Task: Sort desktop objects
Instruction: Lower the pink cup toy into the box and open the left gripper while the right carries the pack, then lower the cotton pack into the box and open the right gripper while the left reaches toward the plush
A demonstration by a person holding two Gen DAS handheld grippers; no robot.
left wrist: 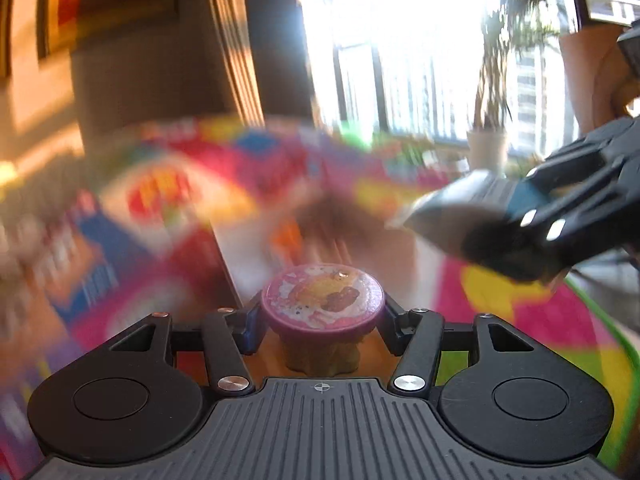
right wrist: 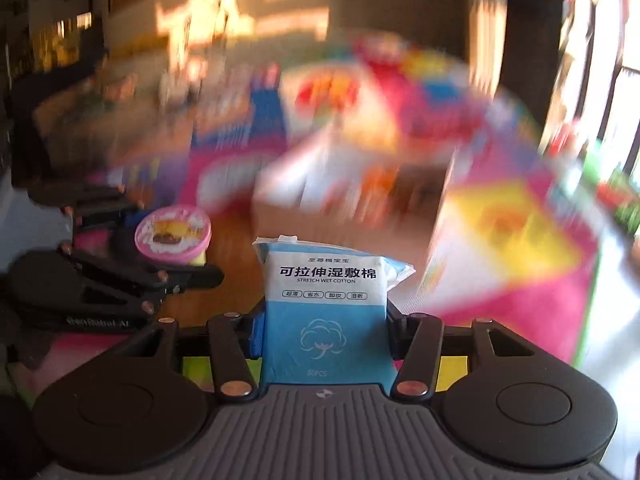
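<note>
Pink-lidded cup (left wrist: 322, 300) clamped in left gripper (left wrist: 320, 320); right gripper (right wrist: 324, 332) clamps cotton pack (right wrist: 326, 308).

Glaring window (left wrist: 400, 40) backlight, heavy motion blur, fisheye-bent edges

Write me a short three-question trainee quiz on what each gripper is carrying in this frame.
1. True or false: the left gripper is shut on a small cup with a pink lid.
2. The right gripper grips: A) a toy car B) a blue-and-white cotton pad pack C) nothing.
3. Fill in: seen from the right wrist, the other gripper appears on the ____ side of the picture.

Key: 1 true; 2 B; 3 left.
</note>
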